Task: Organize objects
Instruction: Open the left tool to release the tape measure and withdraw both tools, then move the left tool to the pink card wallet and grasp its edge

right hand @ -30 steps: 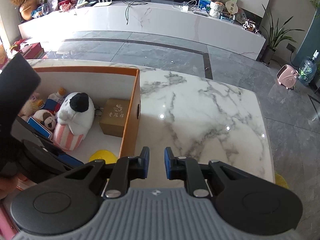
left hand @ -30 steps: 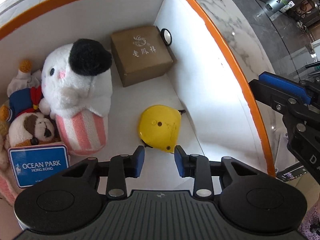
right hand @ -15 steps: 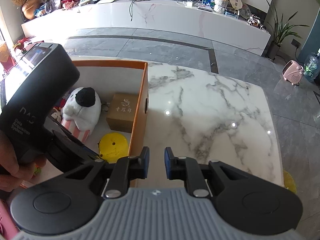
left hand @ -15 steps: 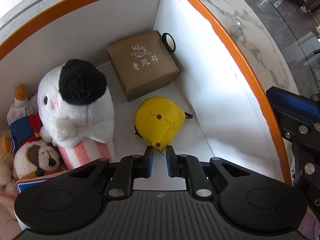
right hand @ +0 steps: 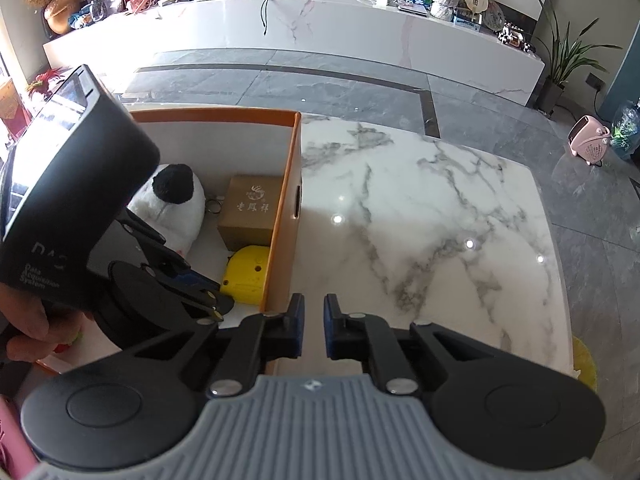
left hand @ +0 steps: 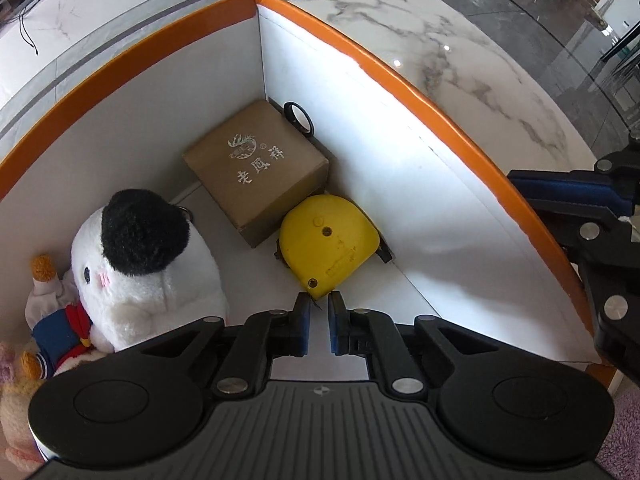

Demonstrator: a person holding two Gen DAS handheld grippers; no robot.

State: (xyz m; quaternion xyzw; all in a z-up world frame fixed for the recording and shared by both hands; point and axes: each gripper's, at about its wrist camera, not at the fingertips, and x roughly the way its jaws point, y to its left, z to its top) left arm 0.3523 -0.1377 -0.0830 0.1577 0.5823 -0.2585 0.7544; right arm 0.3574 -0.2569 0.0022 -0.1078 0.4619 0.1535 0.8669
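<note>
Between left gripper (left hand: 319,305) blue pads: narrow gap, nothing gripped; jaws drawn together just short of yellow tape measure (left hand: 327,249). Tape measure lies flat on white floor of orange-rimmed box (left hand: 440,108), touching brown carton (left hand: 256,172), near right wall. Black ring (left hand: 298,118) leans behind carton. White plush with black cap (left hand: 144,264) crowds left. Right gripper (right hand: 311,312) pinched shut, empty, over marble table (right hand: 432,216) outside box.

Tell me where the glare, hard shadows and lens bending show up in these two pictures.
Left wrist view: sunlight washes out the box's right inner wall, the cardboard box casts a hard shadow, and the orange rim bows from fisheye. Right wrist view: small glare spots dot the marble table, the far counter curves, and the near left gripper's housing looks soft.
</note>
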